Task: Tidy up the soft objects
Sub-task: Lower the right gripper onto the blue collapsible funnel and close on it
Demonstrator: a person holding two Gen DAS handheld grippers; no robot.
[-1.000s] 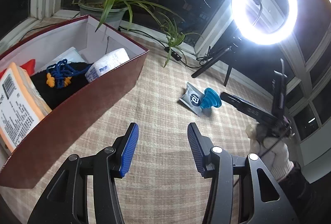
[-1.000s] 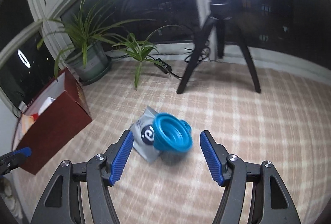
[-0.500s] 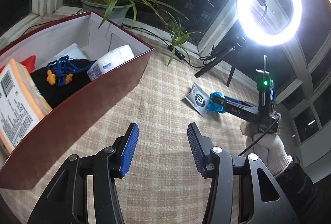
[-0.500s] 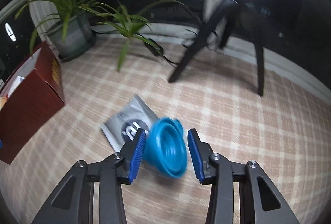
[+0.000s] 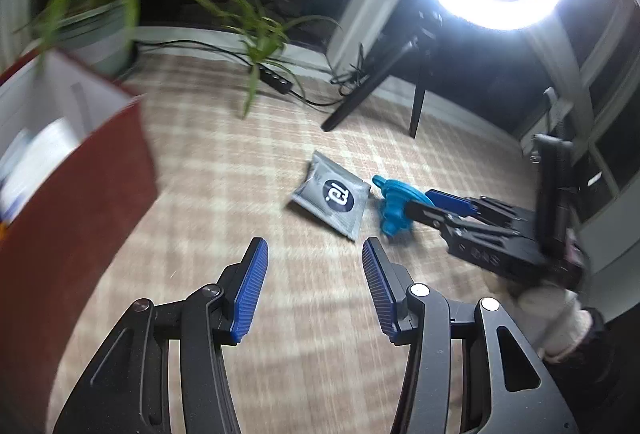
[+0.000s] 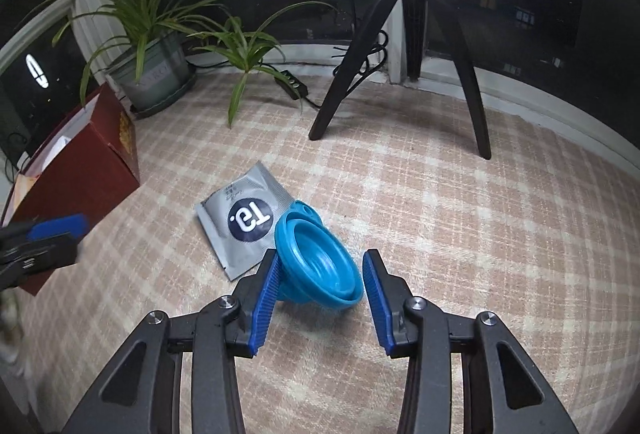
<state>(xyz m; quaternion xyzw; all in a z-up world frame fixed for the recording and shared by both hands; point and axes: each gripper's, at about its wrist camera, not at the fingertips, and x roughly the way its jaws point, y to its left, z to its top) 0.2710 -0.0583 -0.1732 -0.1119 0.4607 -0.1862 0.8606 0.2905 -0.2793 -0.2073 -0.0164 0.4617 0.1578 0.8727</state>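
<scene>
Right gripper (image 6: pixel 318 292) brackets the squashy, light blue silicone funnel (image 6: pixel 320 270) mid-mat without clamping it; best pinched across its rim, while left gripper (image 5: pixel 314 292) gapes idle

A blue collapsible silicone funnel (image 6: pixel 320 266) lies tilted on its side on the checked cloth, wide mouth facing the right wrist camera, with a small tab on its far rim. Touching its left edge lies a flat grey sachet (image 6: pixel 244 218) (dark round logo, slightly crinkled).
</scene>
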